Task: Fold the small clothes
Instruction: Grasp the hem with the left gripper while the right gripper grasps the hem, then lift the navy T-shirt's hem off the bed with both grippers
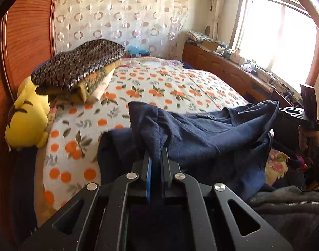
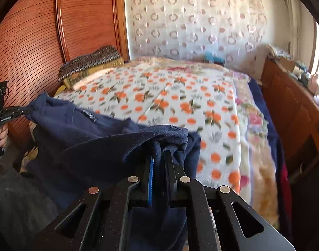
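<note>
A navy blue garment point(image 1: 201, 133) hangs stretched in the air between my two grippers, above the near edge of the bed point(image 1: 138, 87). My left gripper point(image 1: 156, 156) is shut on one top corner of it. My right gripper point(image 2: 159, 156) is shut on the other corner of the same garment point(image 2: 92, 138). A small label shows near the neckline in both views. Each view shows the other gripper at its edge: the right one point(image 1: 289, 110) at the far right, the left one point(image 2: 17, 110) at the far left. The garment's lower part hangs down out of sight.
The bed has an orange-fruit print blanket point(image 2: 169, 96). Folded cushions point(image 1: 80, 67) and a yellow plush toy point(image 1: 27, 117) lie at its left by a wooden wardrobe point(image 2: 44, 41). A cluttered wooden sideboard point(image 1: 232, 67) runs under the window. Grey cloth point(image 1: 289, 207) lies near me.
</note>
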A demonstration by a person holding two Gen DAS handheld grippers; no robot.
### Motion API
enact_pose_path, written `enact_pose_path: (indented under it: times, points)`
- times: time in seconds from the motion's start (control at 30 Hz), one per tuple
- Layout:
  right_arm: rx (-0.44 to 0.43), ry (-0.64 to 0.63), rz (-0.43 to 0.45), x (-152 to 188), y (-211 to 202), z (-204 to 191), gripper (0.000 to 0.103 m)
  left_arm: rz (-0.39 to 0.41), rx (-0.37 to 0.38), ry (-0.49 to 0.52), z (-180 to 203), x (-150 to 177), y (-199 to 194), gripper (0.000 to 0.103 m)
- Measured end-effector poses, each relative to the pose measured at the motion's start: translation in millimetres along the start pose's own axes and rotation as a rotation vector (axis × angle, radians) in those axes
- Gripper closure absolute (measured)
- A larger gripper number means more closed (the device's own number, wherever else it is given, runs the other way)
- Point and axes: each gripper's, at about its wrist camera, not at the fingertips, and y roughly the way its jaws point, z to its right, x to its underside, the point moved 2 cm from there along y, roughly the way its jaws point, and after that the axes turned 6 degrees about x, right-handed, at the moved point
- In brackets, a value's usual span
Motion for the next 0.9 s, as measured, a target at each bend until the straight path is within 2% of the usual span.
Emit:
enact_pose_path:
  times: [0.2,0.4,0.5,0.57,0.83,0.9]
  points:
    - [0.006,0.011,-0.095,12,27,-2,0.094,-0.039,-0.019,-0.015,-6,13,9,0.095]
    - [-0.004,0.009,-0.102,1,26,0,0.094,0.023,-0.055,0.005,-10,3,-13,0.062]
    - [0.004,0.002,-0.103,4,24,-1,0.094,0.03,-0.072,-0.003,-19,-3,-16,0.057]
    - [0.009,-0.006,-0.103,6,19,-3,0.09,0.027,-0.1,-0.009,-25,-5,-14,0.034]
    - [0.05,-0.05,-0.062,5,-13,-2,0.086,0.057,-0.141,-0.095,-61,-18,2,0.032]
    - [0.056,-0.039,-0.039,-1,-18,2,0.075,0.065,-0.168,-0.109,-73,-24,7,0.032]
